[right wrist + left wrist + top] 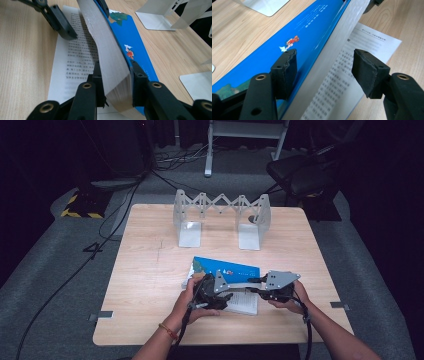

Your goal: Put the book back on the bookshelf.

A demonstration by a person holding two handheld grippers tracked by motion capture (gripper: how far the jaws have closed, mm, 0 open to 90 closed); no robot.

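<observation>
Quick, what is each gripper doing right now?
Left gripper: open, jaws either side of the book, not pressing.
Right gripper: closed on the book's pages.

The book (112, 62) stands between the right gripper (115, 82)'s jaws — a loose page (75, 57) on the table (22, 50) beside one jaw, its cover (135, 47) beside the other

1. The open page (352, 75) of the book (112, 62) carries rows of printed text, too small and blurred to read
2. The blue cover (294, 42) beside that page bears pale lines of lettering above a small cartoon figure (290, 42), also illegible
</observation>
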